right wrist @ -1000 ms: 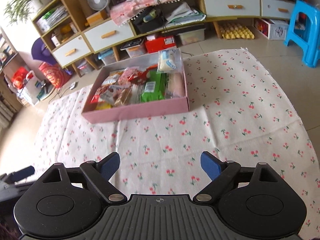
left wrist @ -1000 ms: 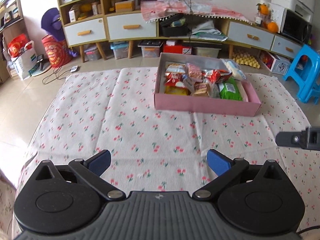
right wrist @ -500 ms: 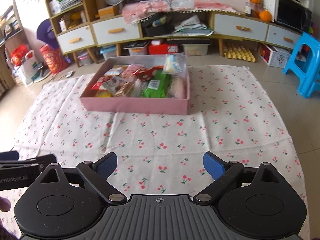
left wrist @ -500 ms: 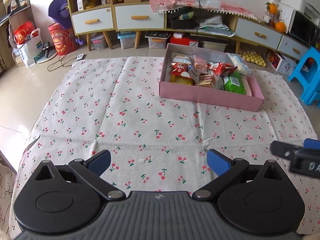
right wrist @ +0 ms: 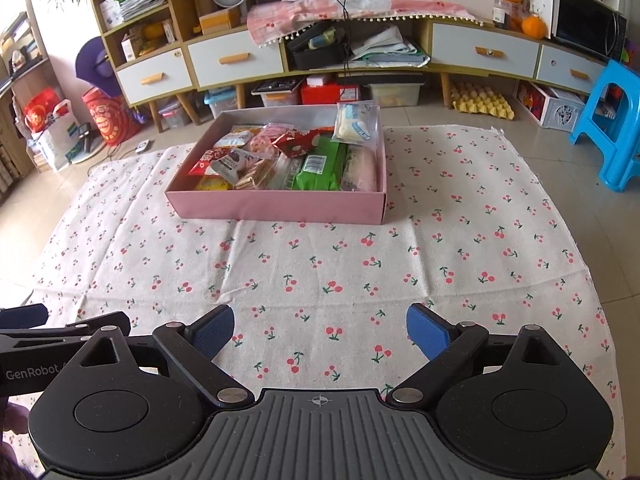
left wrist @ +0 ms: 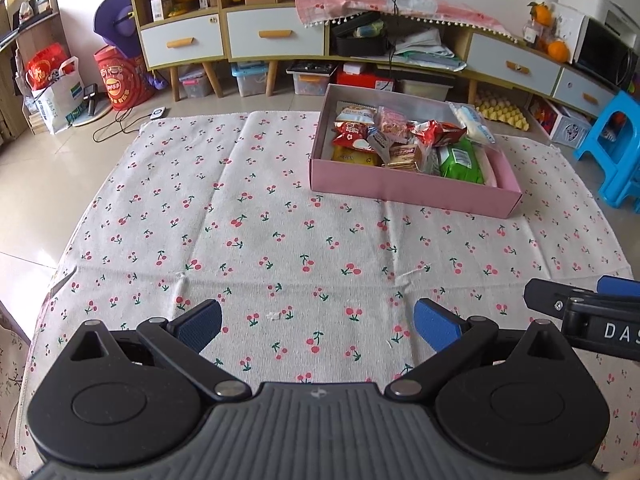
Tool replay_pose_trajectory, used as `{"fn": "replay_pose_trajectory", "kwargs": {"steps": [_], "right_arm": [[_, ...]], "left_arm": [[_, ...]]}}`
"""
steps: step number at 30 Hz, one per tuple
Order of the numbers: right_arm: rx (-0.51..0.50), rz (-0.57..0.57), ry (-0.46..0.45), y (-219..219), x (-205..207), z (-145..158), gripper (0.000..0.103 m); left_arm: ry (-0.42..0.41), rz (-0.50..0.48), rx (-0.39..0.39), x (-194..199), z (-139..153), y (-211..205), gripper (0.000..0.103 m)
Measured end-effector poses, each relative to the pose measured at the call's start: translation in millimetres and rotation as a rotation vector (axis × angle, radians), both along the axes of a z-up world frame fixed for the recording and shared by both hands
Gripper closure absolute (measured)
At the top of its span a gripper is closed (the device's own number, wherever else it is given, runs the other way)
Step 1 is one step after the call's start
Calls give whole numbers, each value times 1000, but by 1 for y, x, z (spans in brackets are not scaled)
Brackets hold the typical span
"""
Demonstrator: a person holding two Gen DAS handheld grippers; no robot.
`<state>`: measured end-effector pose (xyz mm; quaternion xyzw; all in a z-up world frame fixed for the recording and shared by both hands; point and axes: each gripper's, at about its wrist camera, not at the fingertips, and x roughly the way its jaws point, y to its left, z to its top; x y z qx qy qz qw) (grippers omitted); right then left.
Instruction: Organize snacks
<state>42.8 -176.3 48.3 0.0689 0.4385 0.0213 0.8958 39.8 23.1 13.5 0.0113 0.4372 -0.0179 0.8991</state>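
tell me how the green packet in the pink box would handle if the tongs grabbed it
The green packet looks like a soft film wrapper, so it would probably flex and crinkle rather than stay stiff. Its glossy surface may be a bit slippery. It lies flat, wedged among other snacks in the pink box, so lifting it could drag its neighbours.

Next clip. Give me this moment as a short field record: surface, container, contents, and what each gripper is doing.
surface: cherry-print cloth spread on a tiled floor
container: pink box, open-topped, on the far part of the cloth
contents: mixed snack packets, among them a green packet, a red wrapper and a clear bag propped at the far right corner
left gripper: open, nothing between its fingers, over bare cloth
right gripper: open, nothing between its fingers, short of the box
loose snacks on cloth: none visible
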Motion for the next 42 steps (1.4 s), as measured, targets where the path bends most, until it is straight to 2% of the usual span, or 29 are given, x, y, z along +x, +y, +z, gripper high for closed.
{"fn": "replay_pose_trajectory", "kwargs": {"steps": [27,42], "right_arm": [[23,-18,19,-2,1,-2,8],[23,-17,19,-2,1,-2,8]], "left_arm": [[22,-2,-8,0,-1,-1,1],[19,-3,14,0,-1,-3,1]]}}
